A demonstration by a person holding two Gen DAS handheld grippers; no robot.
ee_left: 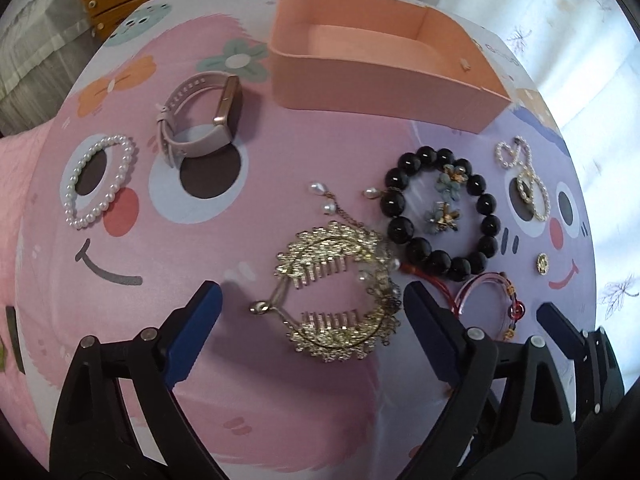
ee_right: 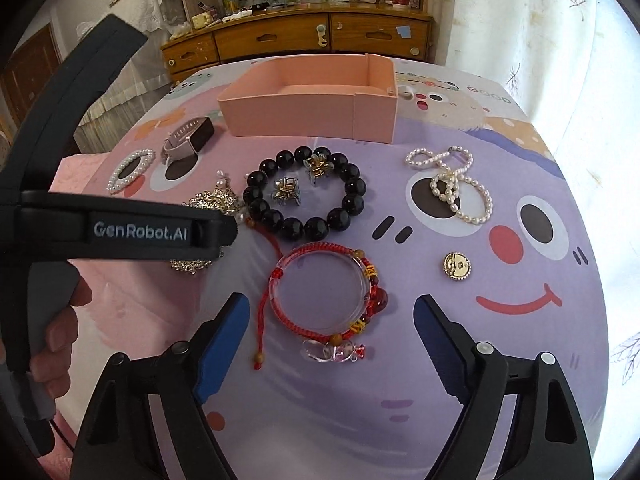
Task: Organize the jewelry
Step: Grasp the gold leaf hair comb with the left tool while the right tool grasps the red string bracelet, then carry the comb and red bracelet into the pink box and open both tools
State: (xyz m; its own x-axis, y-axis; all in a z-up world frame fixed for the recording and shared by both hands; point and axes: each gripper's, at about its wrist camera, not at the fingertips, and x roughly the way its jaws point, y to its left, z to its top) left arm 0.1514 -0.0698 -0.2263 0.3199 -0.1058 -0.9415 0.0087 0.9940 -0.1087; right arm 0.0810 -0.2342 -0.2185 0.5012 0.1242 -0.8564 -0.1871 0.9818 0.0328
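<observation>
Two flower earrings [ee_right: 300,180], one box [ee_right: 308,108]

Wooden drawer cabinet [ee_right: 296,40] against the far wall, cluttered on top; bright leaf-print curtain [ee_right: 532,20] at right.

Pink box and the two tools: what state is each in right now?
Pink box: open, no lid on it, nothing visible inside.
Left tool: open, over the gold hair combs, not touching them.
Right tool: open, over the red string bracelet, not gripping it.
</observation>
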